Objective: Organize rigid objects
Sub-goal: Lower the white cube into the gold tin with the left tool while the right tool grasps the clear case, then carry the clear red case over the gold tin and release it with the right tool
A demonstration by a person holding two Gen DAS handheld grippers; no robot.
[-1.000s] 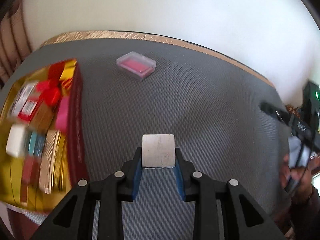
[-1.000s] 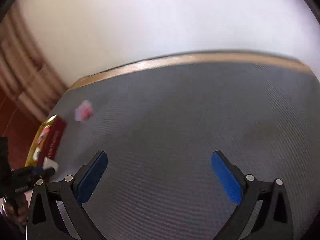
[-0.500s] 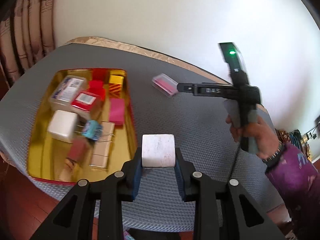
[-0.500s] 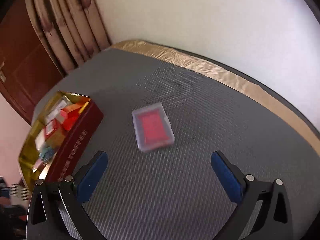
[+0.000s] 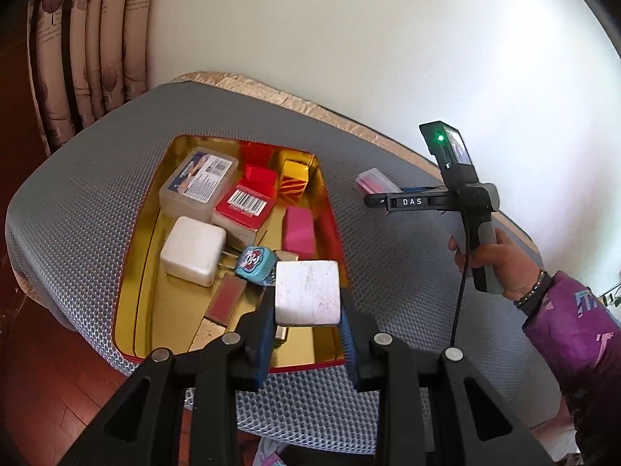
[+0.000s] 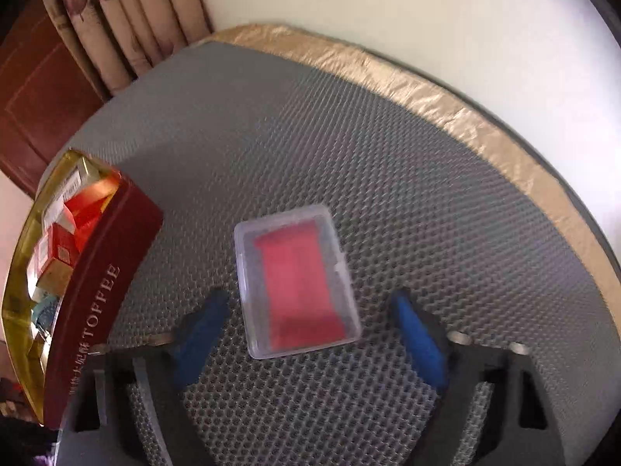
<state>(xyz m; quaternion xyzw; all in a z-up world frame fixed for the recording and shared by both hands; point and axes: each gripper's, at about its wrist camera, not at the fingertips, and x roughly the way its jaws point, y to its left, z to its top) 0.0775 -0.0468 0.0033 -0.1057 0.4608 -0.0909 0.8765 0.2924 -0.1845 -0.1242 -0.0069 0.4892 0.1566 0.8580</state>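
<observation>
We see a grey honeycomb-textured table mat (image 6: 349, 155) carrying a dark red rectangular toffee tin with a gold interior (image 5: 330, 213), already crowded with small boxes, a white charger block (image 5: 193, 250) among them. Our left gripper (image 5: 306, 324) holds a white scuffed cube (image 5: 307, 292) clamped between its blue pads above the tin's near right corner. Our right gripper (image 6: 306, 334) is closing, its jaws apart on either side of a clear plastic case with a red insert (image 6: 297, 281), which lies flat on the mat just right of the tin, pads not touching it.
</observation>
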